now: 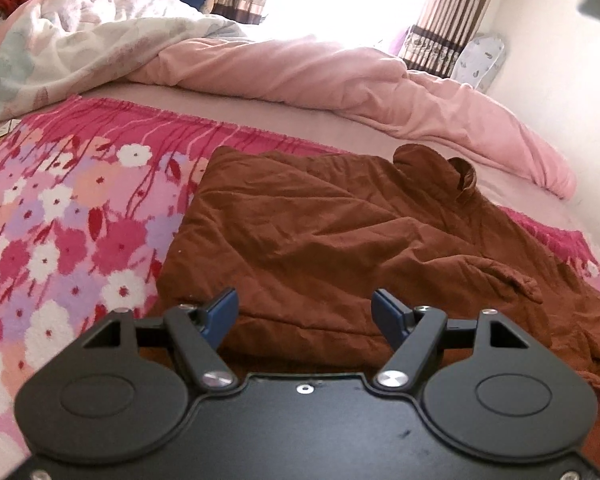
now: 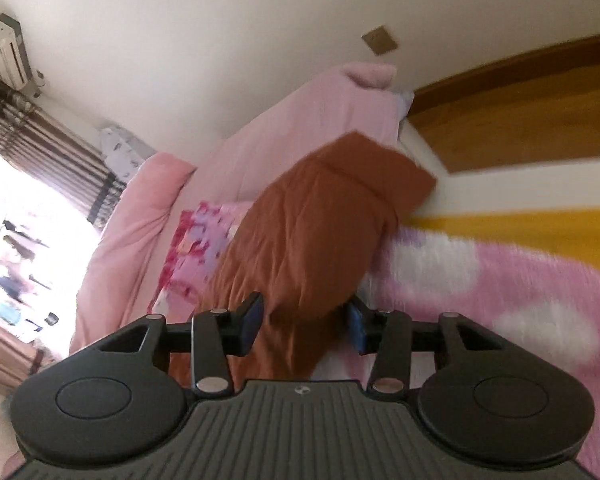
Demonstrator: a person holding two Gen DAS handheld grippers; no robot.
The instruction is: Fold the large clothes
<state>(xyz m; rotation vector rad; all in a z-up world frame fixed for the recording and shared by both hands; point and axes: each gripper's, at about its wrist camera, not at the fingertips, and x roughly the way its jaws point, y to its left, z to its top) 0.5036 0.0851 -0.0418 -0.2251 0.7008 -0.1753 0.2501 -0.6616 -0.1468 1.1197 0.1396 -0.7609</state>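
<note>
A large brown garment (image 1: 340, 232) lies partly folded on a pink floral blanket (image 1: 60, 216) on the bed, collar at the far right. My left gripper (image 1: 304, 312) is open and empty, just above the garment's near edge. In the right wrist view, a brown sleeve (image 2: 312, 248) of the garment runs between the blue pads of my right gripper (image 2: 305, 322), whose jaws stand apart around it. The sleeve stretches away toward the bed's edge. The view is blurred by motion.
A pink duvet (image 1: 340, 76) and a white floral quilt (image 1: 80, 44) are bunched at the far side of the bed. Curtains (image 1: 448, 12) and a bright window lie beyond. A white wall and a wooden headboard (image 2: 520, 120) show in the right wrist view.
</note>
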